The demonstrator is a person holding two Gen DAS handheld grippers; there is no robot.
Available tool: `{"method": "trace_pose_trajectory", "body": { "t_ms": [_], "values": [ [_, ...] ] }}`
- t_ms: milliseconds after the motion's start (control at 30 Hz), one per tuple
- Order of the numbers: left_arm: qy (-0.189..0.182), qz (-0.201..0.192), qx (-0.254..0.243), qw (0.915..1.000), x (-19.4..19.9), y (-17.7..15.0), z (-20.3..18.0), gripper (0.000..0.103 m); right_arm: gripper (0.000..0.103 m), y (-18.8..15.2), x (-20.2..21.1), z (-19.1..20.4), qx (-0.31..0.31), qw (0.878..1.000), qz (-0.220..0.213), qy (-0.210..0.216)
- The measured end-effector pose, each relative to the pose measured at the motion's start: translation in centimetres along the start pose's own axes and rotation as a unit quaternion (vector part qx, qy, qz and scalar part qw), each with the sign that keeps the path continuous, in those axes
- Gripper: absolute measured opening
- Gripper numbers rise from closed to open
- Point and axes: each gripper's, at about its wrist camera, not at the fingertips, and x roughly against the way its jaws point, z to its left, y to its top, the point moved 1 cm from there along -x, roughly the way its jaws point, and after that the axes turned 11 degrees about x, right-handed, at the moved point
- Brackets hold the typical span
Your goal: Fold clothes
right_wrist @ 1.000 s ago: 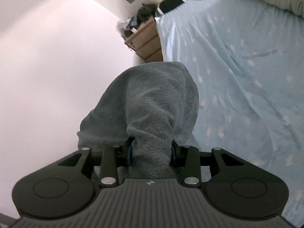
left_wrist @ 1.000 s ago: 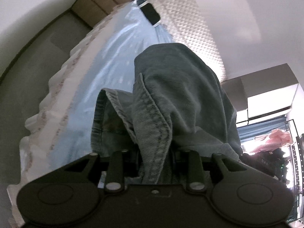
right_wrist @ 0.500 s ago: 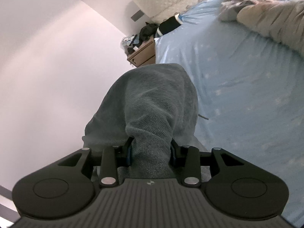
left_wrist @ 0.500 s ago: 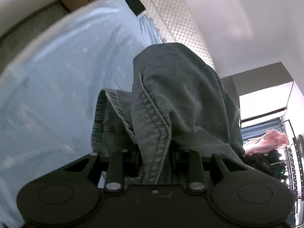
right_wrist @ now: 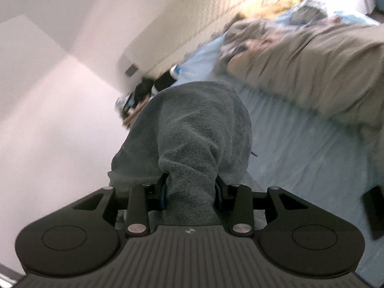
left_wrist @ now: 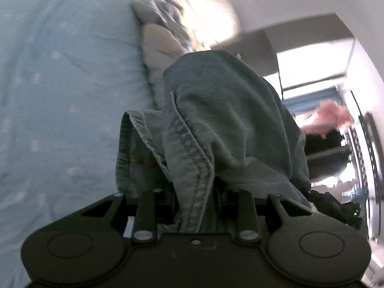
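A pair of blue denim jeans (left_wrist: 216,120) hangs bunched over my left gripper (left_wrist: 195,192), which is shut on a stitched seam fold of it. The same jeans (right_wrist: 199,129) drape over my right gripper (right_wrist: 190,187), which is shut on another fold. The cloth hides the fingertips of both grippers. Both grippers hold the jeans up in the air above the light blue bed sheet (left_wrist: 60,96); the sheet also shows in the right wrist view (right_wrist: 300,156).
A beige duvet (right_wrist: 312,72) and rumpled bedding lie on the bed beside a quilted headboard (right_wrist: 204,21). A wooden nightstand with dark clutter (right_wrist: 141,91) stands at the wall. A window and pink clothes (left_wrist: 331,117) are at the right.
Both grippers swung round with the jeans still gripped: the left view turned from the bed edge and floor toward the bedding and window, the right view toward the duvet and headboard.
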Motion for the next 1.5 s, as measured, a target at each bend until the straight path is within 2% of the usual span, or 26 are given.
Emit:
{"method": "trace_pose_trajectory", "body": {
  "t_ms": [133,300,567,867,1067,1167,1367,1500],
  "values": [
    [0.005,0.025,-0.028,0.9993,-5.9,-0.8,-3.6,0.026,0.039,1.5,3.2,-4.4,-0.015,0.999,-0.021,-0.021],
    [0.024,0.029,-0.051,0.998,-13.5,-4.0,-7.5,0.027,0.039,3.2,5.7,-11.3,-0.033,0.999,-0.034,-0.027],
    [0.043,0.018,-0.027,0.9985,-25.0,-10.8,-11.6,0.026,0.039,6.8,8.4,-24.2,-0.038,0.999,-0.014,-0.008],
    [0.083,0.044,-0.043,0.9946,-37.5,-15.0,-15.6,0.027,0.039,8.4,12.2,-35.4,-0.056,0.997,0.005,-0.047],
    [0.149,0.06,-0.061,0.9851,-43.2,-16.6,-16.0,0.027,0.039,7.2,11.5,-41.3,-0.068,0.993,0.04,-0.088],
    [0.176,0.067,-0.064,0.98,-45.5,-17.3,-15.7,0.027,0.039,6.5,10.7,-44.1,-0.075,0.991,0.056,-0.094],
    [0.231,0.077,-0.076,0.9668,-48.3,-18.8,-14.2,0.029,0.041,4.5,8.6,-48.8,-0.085,0.987,0.09,-0.103],
    [0.261,0.084,-0.086,0.9577,-49.8,-19.8,-12.8,0.035,0.045,2.3,6.9,-51.3,-0.107,0.982,0.112,-0.112]
  ]
}}
